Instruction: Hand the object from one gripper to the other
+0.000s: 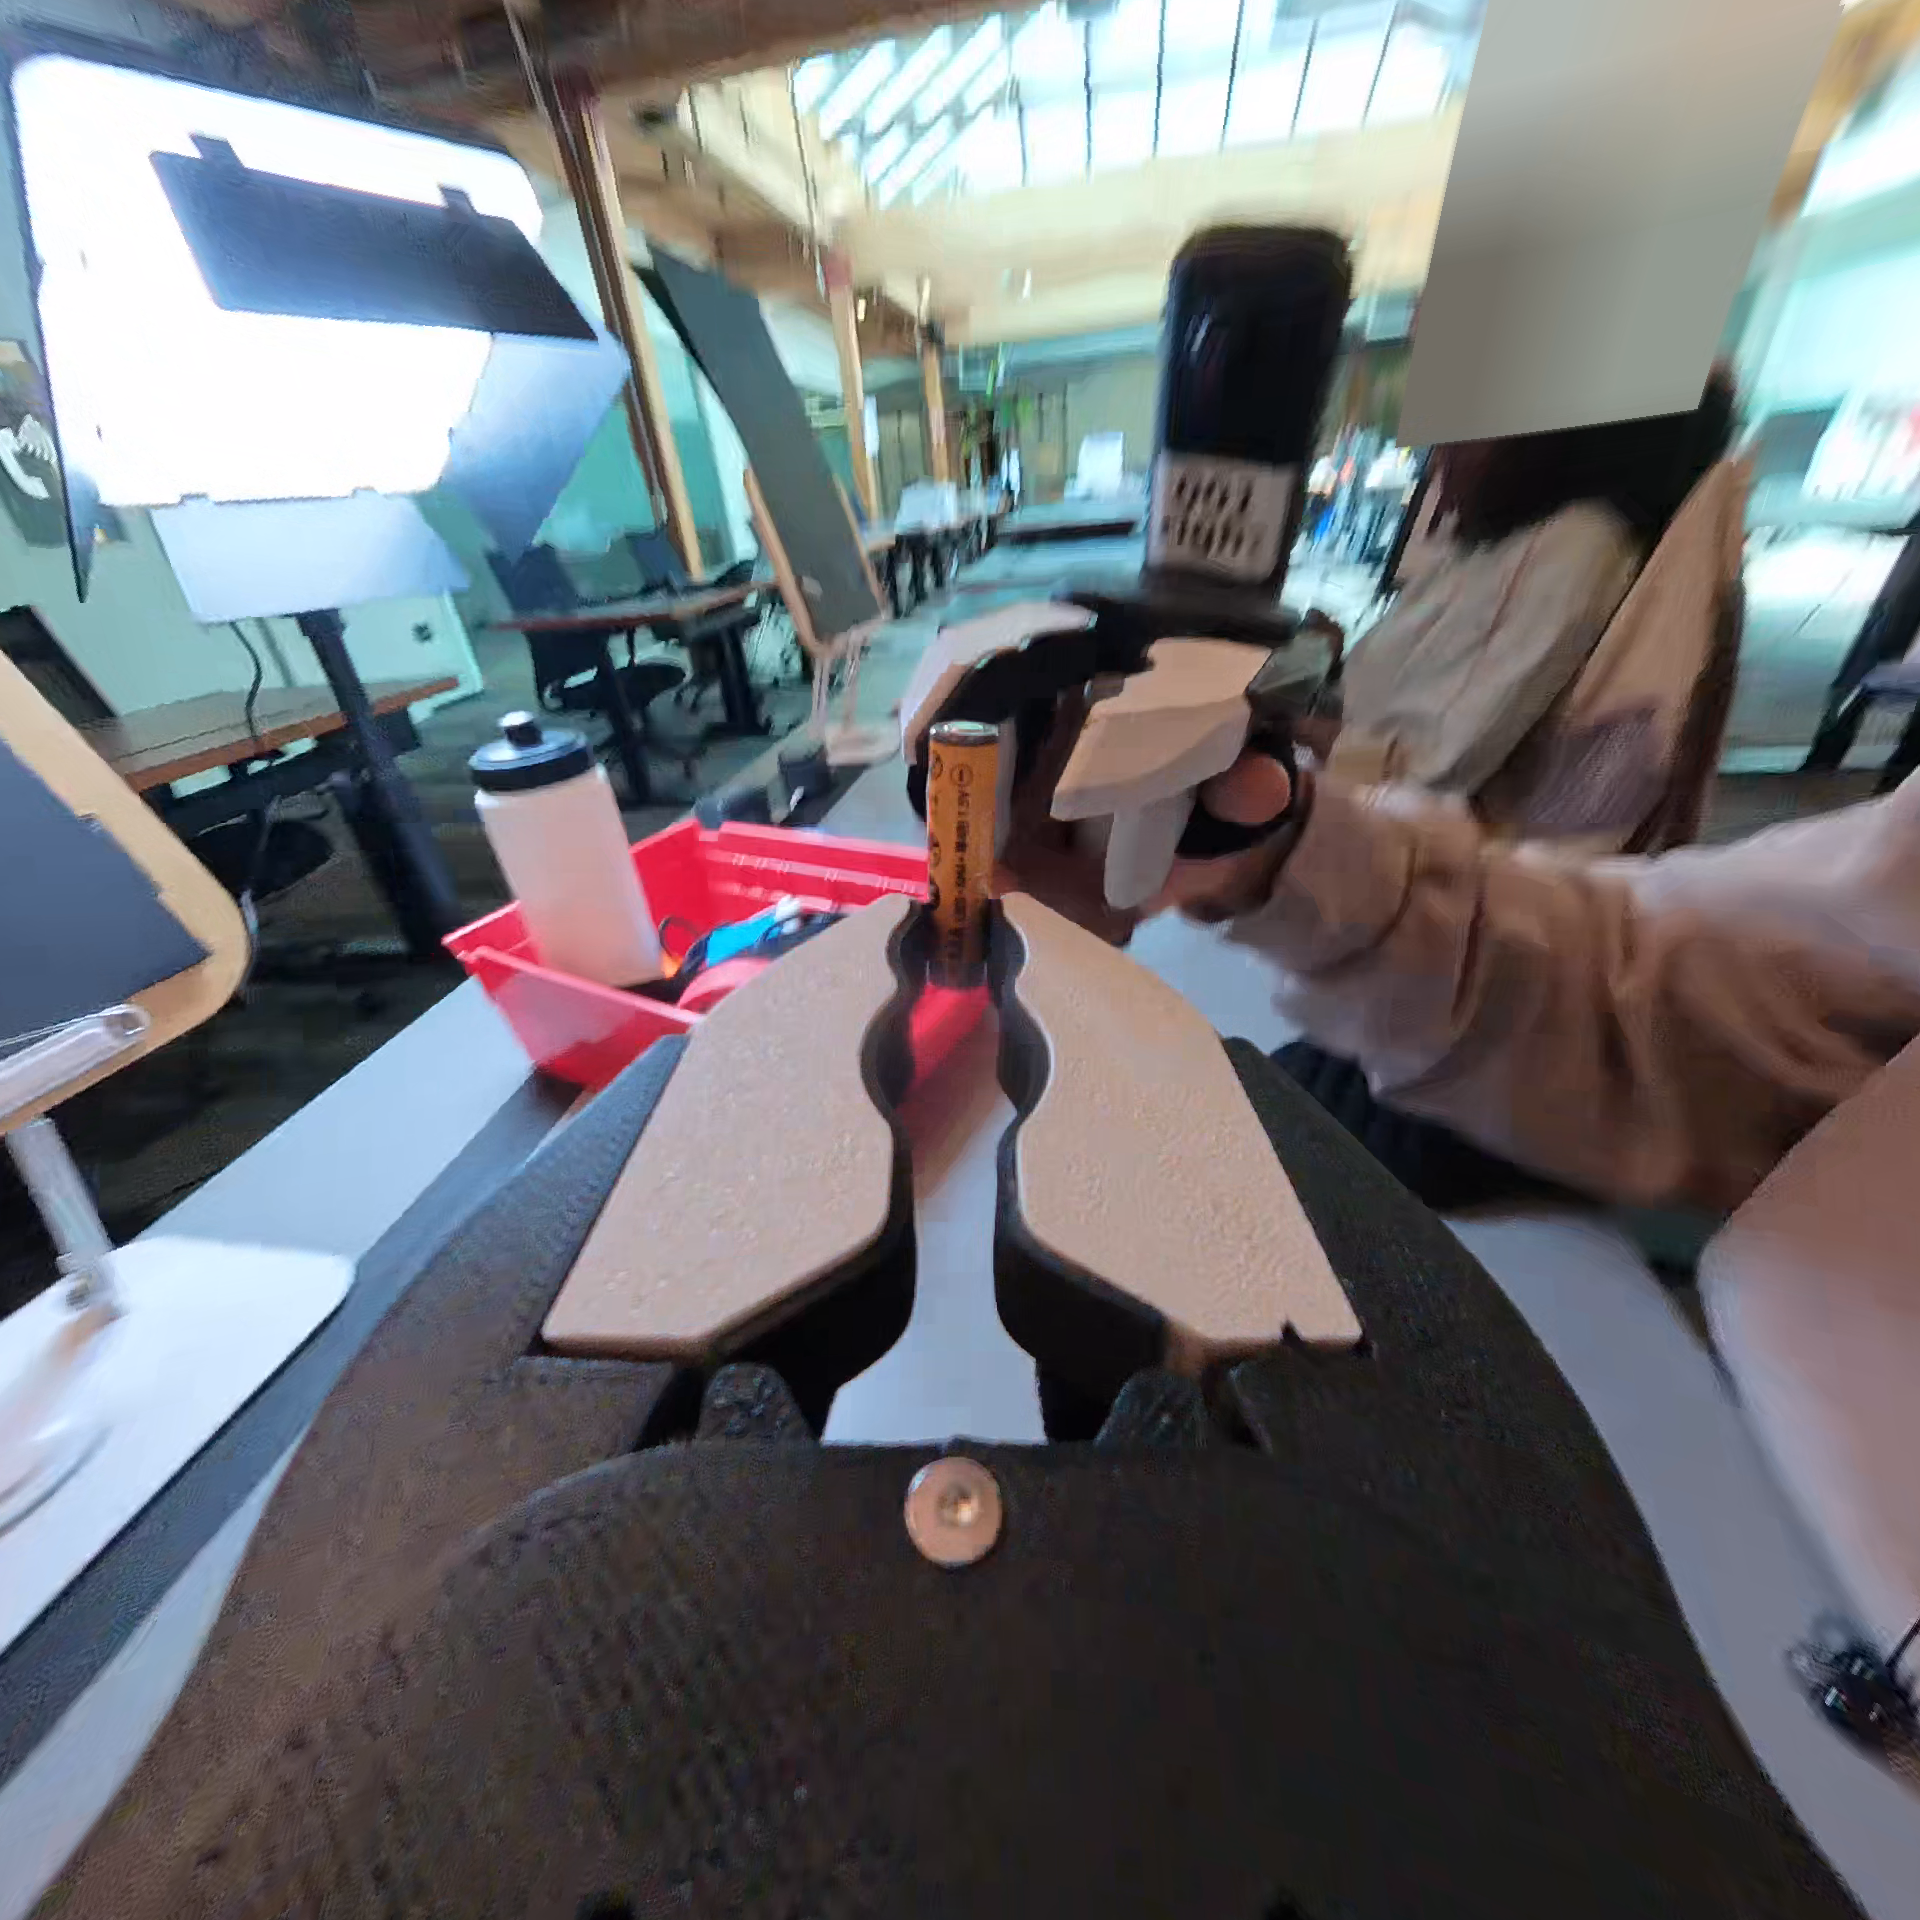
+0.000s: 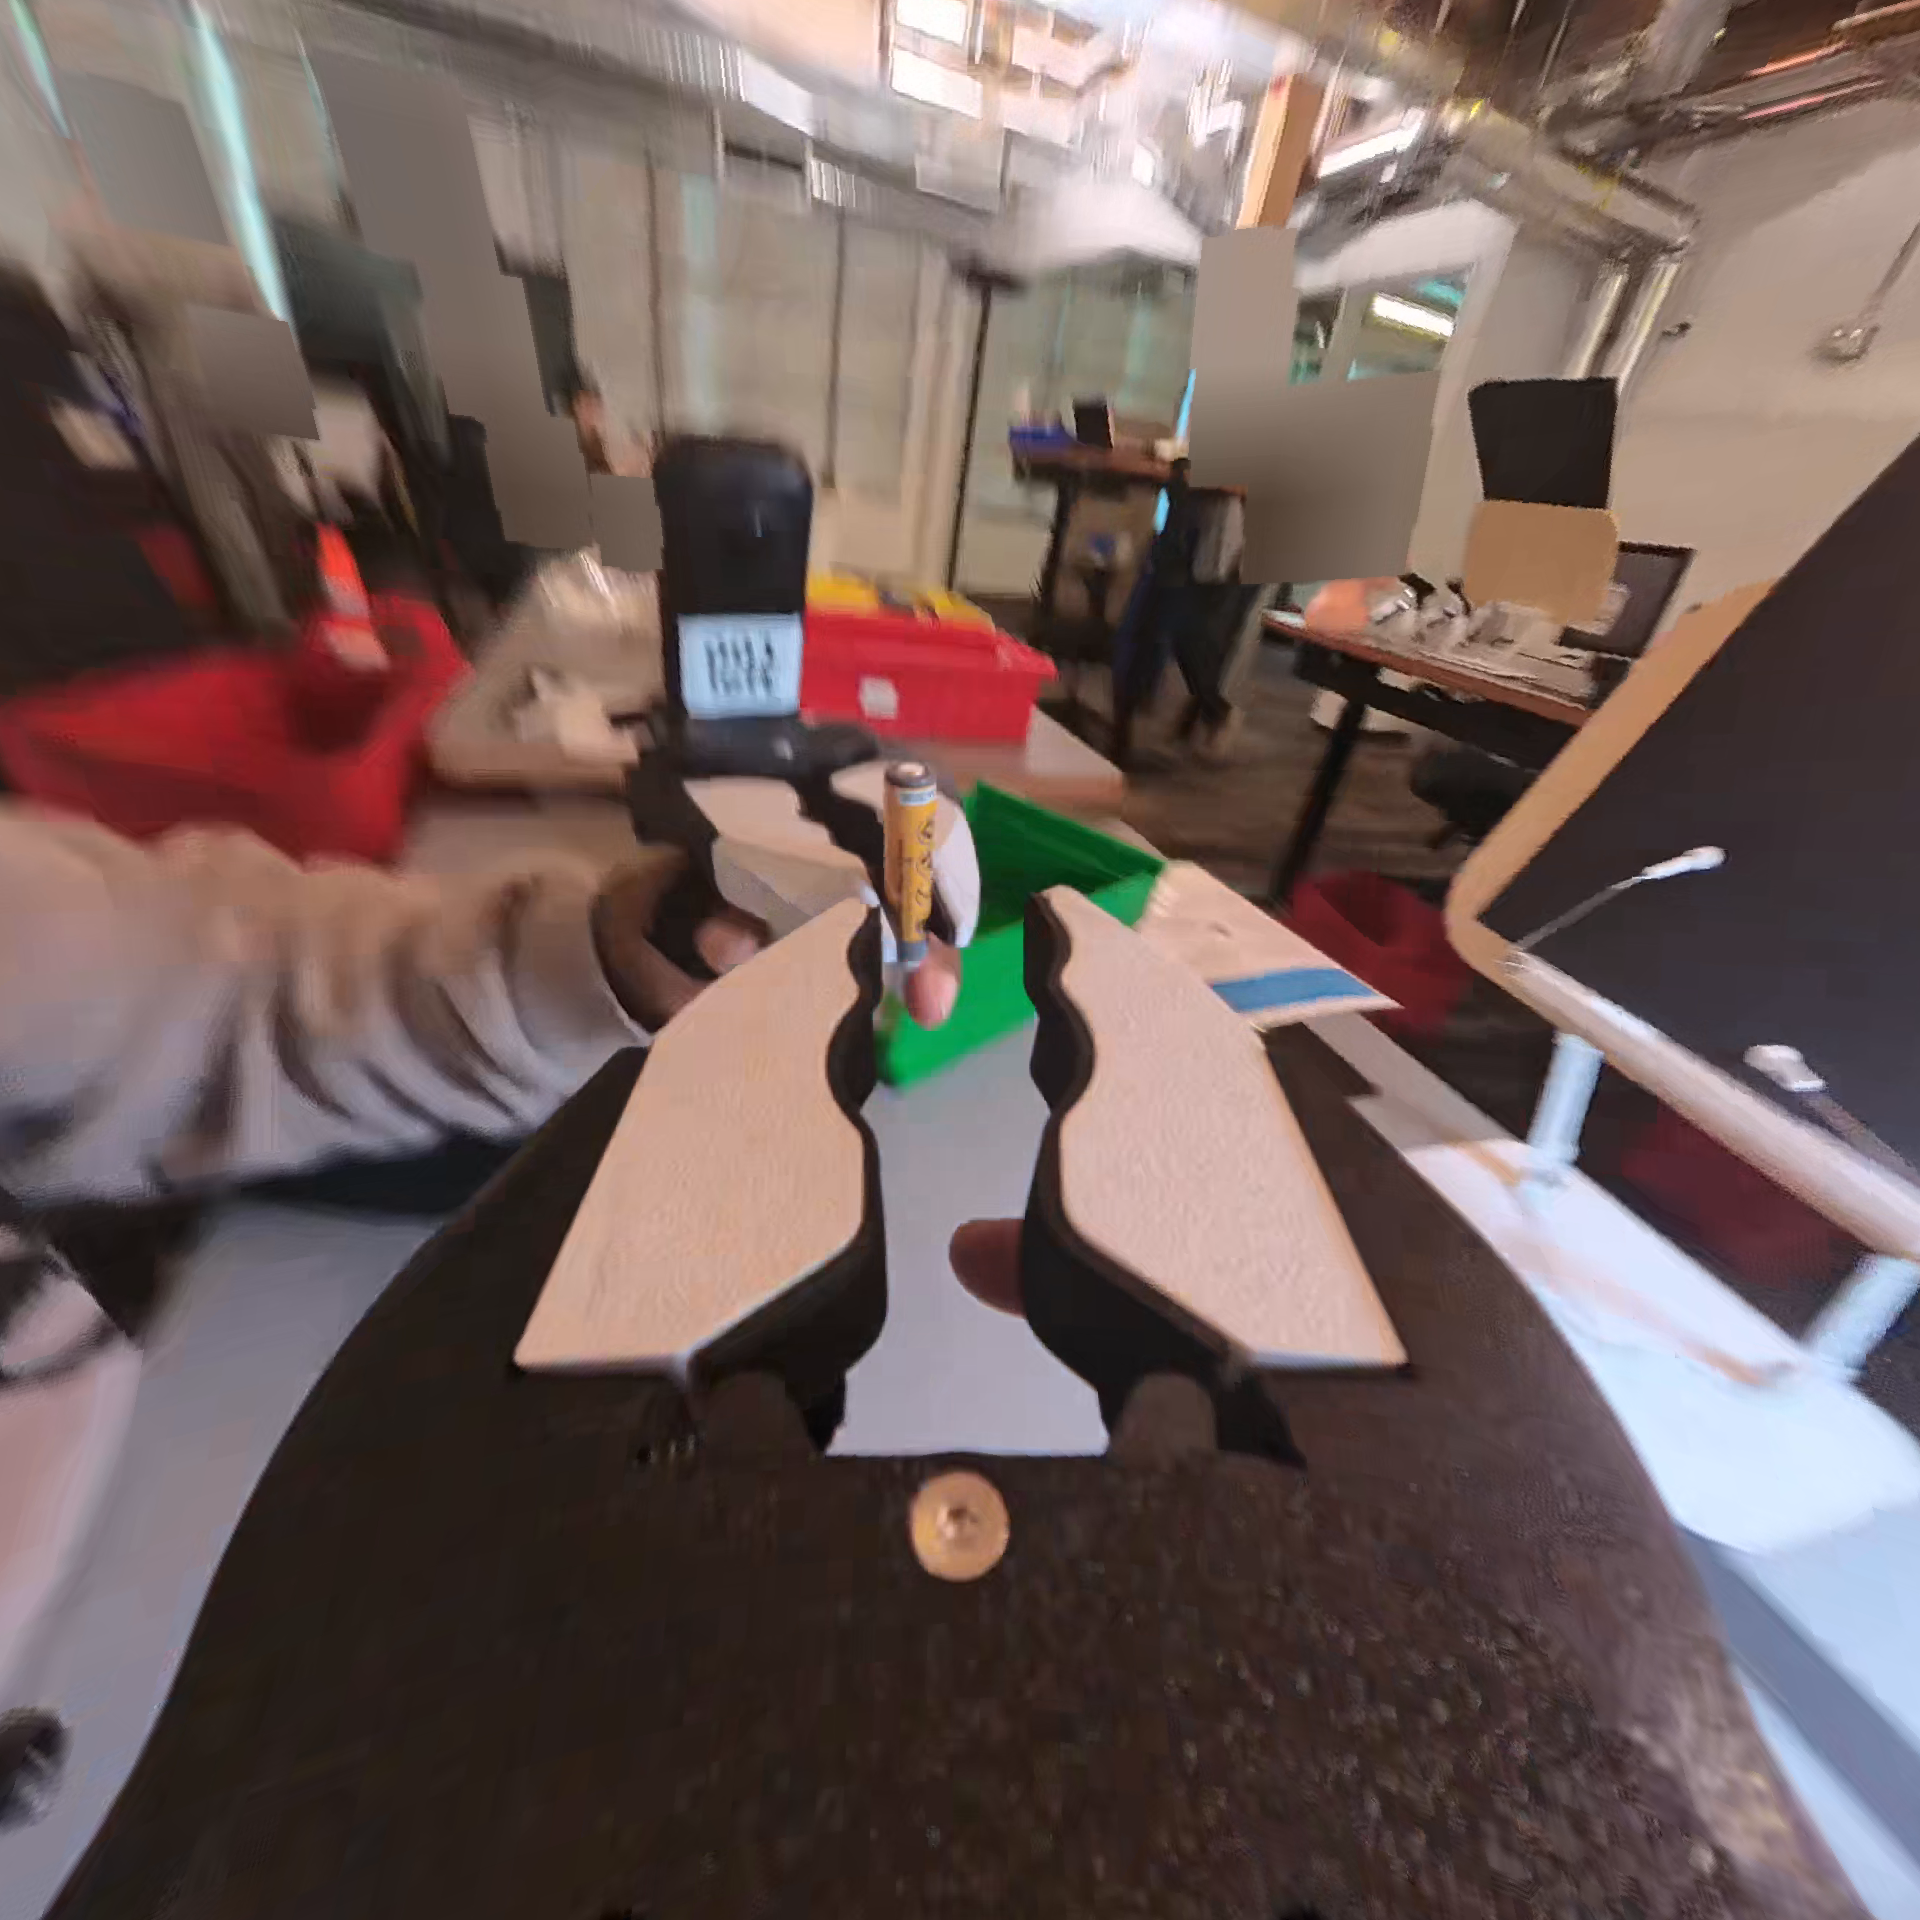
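An orange-yellow battery [image 1: 961, 842] stands upright between the fingertips of my left gripper [image 1: 961, 920], which is shut on its lower end. My right gripper [image 1: 1029, 764] shows just behind the battery, held in a hand, with its jaws apart. In the right wrist view my right gripper [image 2: 951, 920] is open and empty. The battery [image 2: 912, 862] stands just beyond its left fingertip, held by the left gripper [image 2: 878, 883] facing it. Both grippers are above the grey table [image 2: 935, 1164].
A red bin [image 1: 566, 1013] with a white bottle [image 1: 566, 852] sits on the table behind the left gripper. A green bin [image 2: 1049, 883] and red bins [image 2: 920, 665] lie beyond the right gripper. A dark board on a stand [image 2: 1714, 894] stands at the side. A sleeve [image 1: 1558, 956] crosses the view. Less than 4 cm separates the two grippers' tips.
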Demonstrator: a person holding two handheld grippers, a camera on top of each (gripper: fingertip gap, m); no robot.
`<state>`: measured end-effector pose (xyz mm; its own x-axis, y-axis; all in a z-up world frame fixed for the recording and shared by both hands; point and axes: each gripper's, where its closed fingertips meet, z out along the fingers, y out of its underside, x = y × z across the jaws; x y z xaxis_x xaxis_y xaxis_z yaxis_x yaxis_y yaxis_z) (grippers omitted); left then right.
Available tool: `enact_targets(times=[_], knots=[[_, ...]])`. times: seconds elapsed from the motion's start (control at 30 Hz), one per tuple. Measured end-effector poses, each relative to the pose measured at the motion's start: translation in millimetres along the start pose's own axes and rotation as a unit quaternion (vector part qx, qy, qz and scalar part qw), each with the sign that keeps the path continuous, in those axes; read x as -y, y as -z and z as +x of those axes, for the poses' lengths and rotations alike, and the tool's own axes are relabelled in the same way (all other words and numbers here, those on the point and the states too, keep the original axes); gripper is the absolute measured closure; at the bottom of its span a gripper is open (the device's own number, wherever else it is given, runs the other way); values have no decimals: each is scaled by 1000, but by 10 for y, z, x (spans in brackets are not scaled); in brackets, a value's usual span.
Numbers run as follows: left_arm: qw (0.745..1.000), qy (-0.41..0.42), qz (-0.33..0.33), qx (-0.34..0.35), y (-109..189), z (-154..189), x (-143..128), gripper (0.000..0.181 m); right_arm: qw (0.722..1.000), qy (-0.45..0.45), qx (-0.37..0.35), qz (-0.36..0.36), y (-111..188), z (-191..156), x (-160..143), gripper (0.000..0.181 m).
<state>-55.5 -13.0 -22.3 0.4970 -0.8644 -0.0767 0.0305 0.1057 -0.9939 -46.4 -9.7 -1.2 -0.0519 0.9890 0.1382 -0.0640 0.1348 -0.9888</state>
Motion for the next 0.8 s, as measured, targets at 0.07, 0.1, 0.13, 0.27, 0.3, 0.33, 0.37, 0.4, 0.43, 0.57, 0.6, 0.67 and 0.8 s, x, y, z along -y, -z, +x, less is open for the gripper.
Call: enact_targets(times=[0.07, 0.1, 0.13, 0.27, 0.3, 0.33, 0.37, 0.4, 0.43, 0.57, 0.6, 0.67, 0.8], knots=[[997, 42, 59, -15, 37, -10, 117, 170, 994, -86, 21, 59, -40, 3, 98, 154], [994, 64, 85, -31, 45, 11, 153, 171, 991, -109, 31, 76, -76, -20, 116, 152], [989, 88, 106, -47, 45, 30, 174, 171, 988, -121, 36, 88, -117, -47, 121, 151], [983, 125, 102, -90, -73, 138, 30, 171, 994, -79, 31, 71, -262, -188, 38, 154], [985, 114, 95, -92, -106, 171, -10, 171, 996, -61, 23, 54, -279, -196, -6, 164], [987, 103, 86, -91, -135, 196, -46, 171, 998, -49, 13, 36, -288, -182, -52, 170], [989, 98, 75, -86, -157, 200, -77, 171, 999, -42, 14, 15, -295, -189, -97, 170], [990, 94, 65, -83, -166, 197, -98, 171, 999, -36, 14, 3, -289, -188, -116, 170], [991, 90, 53, -80, -163, 185, -115, 171, 999, -30, 11, -5, -276, -176, -120, 170], [992, 105, 8, -68, -47, 59, -83, 157, 993, 95, -51, -49, -175, -39, -140, 170], [990, 124, 14, -71, 4, 29, -29, 156, 983, 155, -74, -70, -154, 0, -172, 170], [983, 167, 17, -70, 70, -34, 32, 156, 945, 270, -133, -125, -128, 119, -261, 170], [978, 203, -18, -36, 6, -101, -101, 153, 862, 432, -207, -166, -189, 205, -332, 170]])
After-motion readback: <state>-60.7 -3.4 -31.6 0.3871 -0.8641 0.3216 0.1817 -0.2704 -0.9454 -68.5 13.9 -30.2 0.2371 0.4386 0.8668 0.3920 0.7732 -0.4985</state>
